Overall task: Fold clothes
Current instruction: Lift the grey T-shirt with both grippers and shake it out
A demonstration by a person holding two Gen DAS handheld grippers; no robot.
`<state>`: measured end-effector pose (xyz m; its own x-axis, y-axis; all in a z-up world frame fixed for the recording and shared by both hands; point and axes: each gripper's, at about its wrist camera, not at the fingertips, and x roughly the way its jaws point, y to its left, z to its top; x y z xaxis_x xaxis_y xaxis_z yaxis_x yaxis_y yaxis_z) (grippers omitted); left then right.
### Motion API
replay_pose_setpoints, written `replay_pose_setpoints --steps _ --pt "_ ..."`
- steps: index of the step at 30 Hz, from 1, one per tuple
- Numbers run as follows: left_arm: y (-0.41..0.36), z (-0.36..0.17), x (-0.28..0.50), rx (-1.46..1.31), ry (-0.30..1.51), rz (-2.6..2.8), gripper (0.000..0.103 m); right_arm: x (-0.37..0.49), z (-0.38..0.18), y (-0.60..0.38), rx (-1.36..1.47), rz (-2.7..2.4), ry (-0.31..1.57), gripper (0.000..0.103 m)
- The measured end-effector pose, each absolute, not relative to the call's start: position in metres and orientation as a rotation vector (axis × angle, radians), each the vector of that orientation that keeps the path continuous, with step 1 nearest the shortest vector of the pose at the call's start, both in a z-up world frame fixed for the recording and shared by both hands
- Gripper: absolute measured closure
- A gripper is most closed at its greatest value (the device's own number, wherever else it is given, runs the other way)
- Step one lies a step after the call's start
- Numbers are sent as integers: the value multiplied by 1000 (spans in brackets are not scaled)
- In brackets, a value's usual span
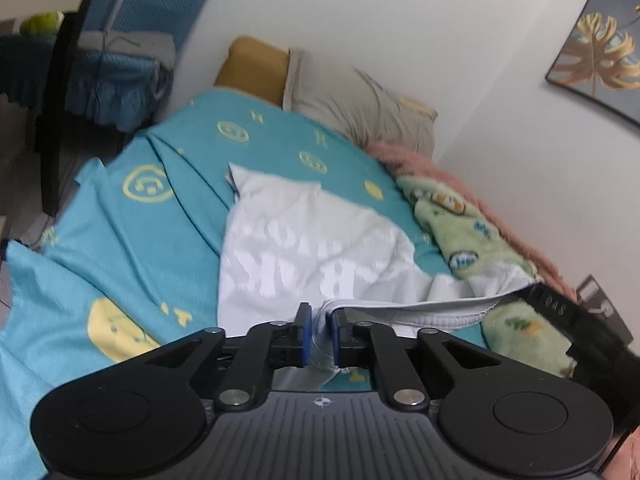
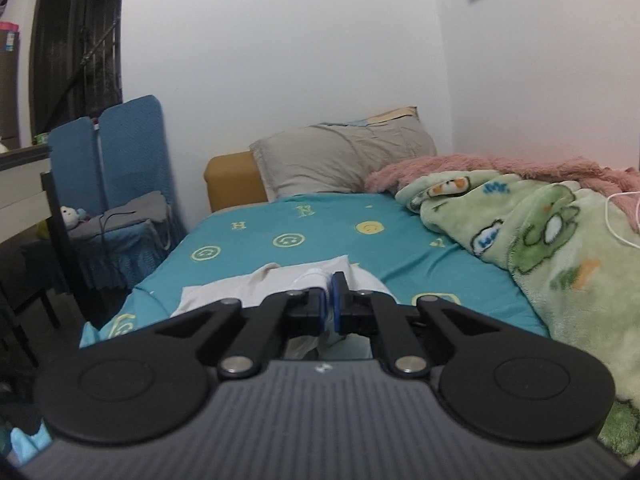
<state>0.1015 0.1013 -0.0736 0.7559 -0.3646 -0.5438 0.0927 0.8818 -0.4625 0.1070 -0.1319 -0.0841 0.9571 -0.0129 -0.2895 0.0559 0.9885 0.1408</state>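
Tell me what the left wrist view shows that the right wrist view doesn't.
Only the left wrist view: the right gripper at the far end of the taut hem, and the gold leaf picture. Only the right wrist view: the white cable on the green blanket. Both: the white garment on the teal sheet, clamped in each view's own gripper, here the left gripper.
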Motion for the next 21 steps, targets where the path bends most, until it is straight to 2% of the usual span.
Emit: replay_pose_setpoints --steps 1,2,4,8,10,15,21 --pt "98 -76 102 -415 681 -265 84 107 -84 -132 153 -29 297 97" --pt "94 -77 102 -395 686 -273 72 108 -84 -132 159 -24 300 97" --pt "86 -78 103 -353 694 -289 58 109 -83 -133 174 -15 306 97" --pt "64 -82 104 -260 694 -289 50 109 -82 -135 204 4 314 97" --pt "57 -85 107 -234 695 -281 50 108 -81 -134 206 11 309 97" --pt "59 -86 114 -270 630 -177 44 104 -79 -131 212 22 293 97" --pt "94 -91 122 -429 643 -22 44 101 -80 -131 213 9 276 96"
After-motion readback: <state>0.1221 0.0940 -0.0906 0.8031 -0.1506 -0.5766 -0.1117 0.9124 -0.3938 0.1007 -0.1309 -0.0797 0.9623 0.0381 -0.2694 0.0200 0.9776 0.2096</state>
